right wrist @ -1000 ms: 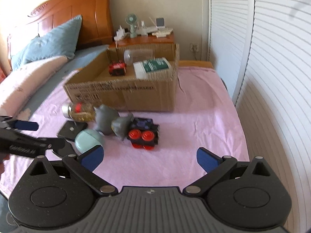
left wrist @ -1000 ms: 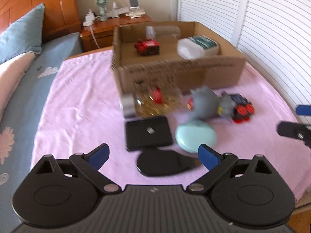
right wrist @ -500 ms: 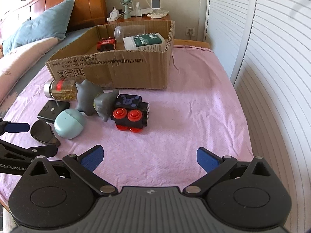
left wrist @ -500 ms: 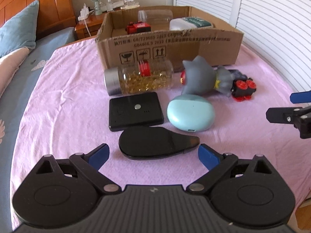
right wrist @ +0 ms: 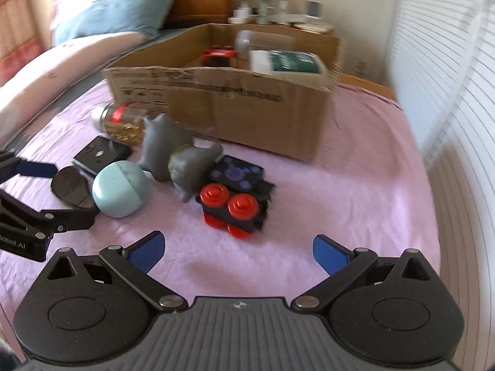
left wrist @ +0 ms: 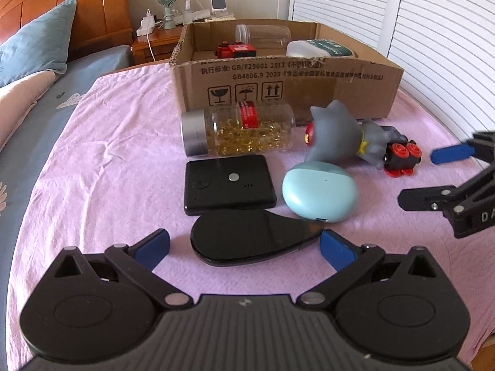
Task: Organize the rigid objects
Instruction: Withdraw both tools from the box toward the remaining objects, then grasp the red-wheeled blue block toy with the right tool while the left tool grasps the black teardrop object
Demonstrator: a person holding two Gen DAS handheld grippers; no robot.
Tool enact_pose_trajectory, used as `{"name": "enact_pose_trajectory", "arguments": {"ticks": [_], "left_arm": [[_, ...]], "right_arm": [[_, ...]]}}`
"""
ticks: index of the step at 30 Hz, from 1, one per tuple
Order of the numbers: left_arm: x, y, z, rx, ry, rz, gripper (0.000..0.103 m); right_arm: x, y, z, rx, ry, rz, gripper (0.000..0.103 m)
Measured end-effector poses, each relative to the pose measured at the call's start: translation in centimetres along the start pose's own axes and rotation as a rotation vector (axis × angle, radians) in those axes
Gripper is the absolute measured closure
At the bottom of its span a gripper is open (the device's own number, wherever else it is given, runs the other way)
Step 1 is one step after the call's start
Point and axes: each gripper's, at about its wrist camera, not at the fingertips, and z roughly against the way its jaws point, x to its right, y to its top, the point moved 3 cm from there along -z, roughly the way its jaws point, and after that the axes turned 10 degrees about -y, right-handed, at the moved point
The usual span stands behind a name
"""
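On the pink cloth (left wrist: 117, 142) lie a black teardrop-shaped case (left wrist: 247, 238), a black flat square device (left wrist: 229, 184), a teal oval case (left wrist: 320, 194), a bottle of golden capsules (left wrist: 244, 130), a grey toy figure (left wrist: 337, 137) and a black-and-red block toy (right wrist: 238, 198). My left gripper (left wrist: 246, 247) straddles the teardrop case; its jaws are opening and the pads do not press on it. Just short of the block toy, my right gripper (right wrist: 238, 251) stands open with nothing between its fingers.
An open cardboard box (left wrist: 287, 83) behind the objects holds a red toy (left wrist: 235, 50), a clear jar (left wrist: 263, 34) and a white tub (left wrist: 318, 50). Pillows (left wrist: 34, 40) lie at the left, a nightstand (left wrist: 154, 43) stands behind, and slatted doors (left wrist: 433, 31) run along the right.
Both grippers have come down toward the objects. The right one has rolled and closed in on the block toy. The left jaws stand slightly wider around the teardrop case.
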Motion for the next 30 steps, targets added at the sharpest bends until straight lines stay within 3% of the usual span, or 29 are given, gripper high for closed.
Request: {"name": "enact_pose_trajectory", "arguments": {"ticks": [14, 26, 30], "left_arm": [[0.1, 0.0, 0.0, 0.004, 0.003, 0.004, 0.000], [0.0, -0.1, 0.1, 0.002, 0.006, 0.010, 0.000], [-0.1, -0.1, 0.1, 0.000, 0.008, 0.012, 0.000]], "right_arm": [[-0.8, 4.0, -2.4, 0.004, 0.183, 0.227, 0.000], [-2.7, 1.0, 0.4, -0.053, 0.238, 0.265, 0.000], [-3.1, 0.3, 0.7, -0.028, 0.195, 0.269, 0.001]]}}
